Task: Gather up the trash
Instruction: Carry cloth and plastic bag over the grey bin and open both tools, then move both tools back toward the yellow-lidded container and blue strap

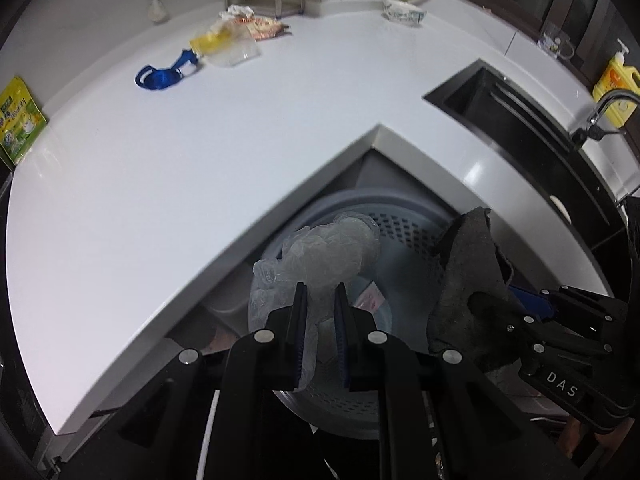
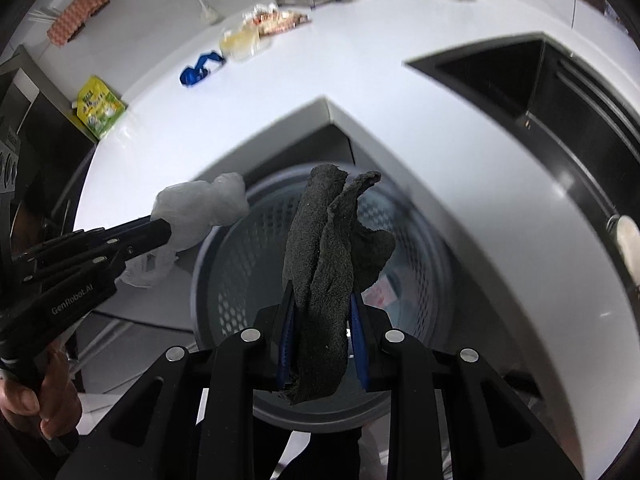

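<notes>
While each hand-held gripper (image 2: 323, 300) clamps trash, the dark rag (image 2: 328, 264) stands lengthwise along its fingers.

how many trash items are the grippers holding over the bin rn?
2. A crumpled clear plastic bag in the left gripper, a dark grey rag in the right gripper, both above the grey perforated bin.

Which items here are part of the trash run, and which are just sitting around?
In play:
- left gripper shut on clear plastic bag
- right gripper shut on dark grey rag
- grey perforated bin below both

Lying about:
- blue strap
- wrappers
- green packet
- yellow soap bottle
- sink
</notes>
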Demonstrator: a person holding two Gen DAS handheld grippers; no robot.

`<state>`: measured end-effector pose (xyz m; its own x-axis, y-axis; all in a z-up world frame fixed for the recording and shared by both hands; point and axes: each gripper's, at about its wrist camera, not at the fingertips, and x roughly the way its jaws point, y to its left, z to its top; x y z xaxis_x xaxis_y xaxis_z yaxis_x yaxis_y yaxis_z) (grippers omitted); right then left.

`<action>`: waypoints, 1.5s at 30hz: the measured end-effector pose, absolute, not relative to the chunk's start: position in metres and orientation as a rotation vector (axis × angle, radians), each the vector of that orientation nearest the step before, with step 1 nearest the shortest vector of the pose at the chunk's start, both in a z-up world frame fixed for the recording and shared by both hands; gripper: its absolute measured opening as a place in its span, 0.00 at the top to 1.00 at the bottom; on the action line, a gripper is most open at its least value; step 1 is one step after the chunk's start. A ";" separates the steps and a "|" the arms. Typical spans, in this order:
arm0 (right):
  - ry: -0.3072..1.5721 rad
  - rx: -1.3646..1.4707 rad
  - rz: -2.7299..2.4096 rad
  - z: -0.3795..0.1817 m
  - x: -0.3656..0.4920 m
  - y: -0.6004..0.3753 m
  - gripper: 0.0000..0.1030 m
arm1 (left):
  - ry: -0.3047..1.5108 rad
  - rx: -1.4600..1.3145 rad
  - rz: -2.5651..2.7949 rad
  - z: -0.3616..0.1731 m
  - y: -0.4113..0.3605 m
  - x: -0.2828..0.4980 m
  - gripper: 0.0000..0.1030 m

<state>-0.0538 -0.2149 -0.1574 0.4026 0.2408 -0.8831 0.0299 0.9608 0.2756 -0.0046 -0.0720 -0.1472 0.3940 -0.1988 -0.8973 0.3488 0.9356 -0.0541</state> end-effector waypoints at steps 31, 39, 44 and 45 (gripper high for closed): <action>1.154 0.291 0.155 -0.160 -0.048 -0.222 0.54 | 1.109 0.123 -0.254 -0.139 -0.054 -0.005 0.32; 1.100 0.290 0.163 -0.133 -0.027 -0.214 0.51 | 1.044 0.094 -0.210 -0.108 -0.029 0.014 0.28; 1.063 0.286 0.173 -0.115 -0.005 -0.204 0.47 | 0.994 0.064 -0.160 -0.086 -0.005 0.034 0.16; 1.054 0.282 0.173 -0.112 -0.001 -0.201 0.45 | 0.986 0.060 -0.147 -0.081 0.001 0.040 0.16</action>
<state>-0.0005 -0.2009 -0.1118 0.4851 0.2743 -0.8303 -0.0056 0.9505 0.3107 0.0401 0.0010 -0.0814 0.5430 -0.0969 -0.8341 0.1514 0.9883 -0.0162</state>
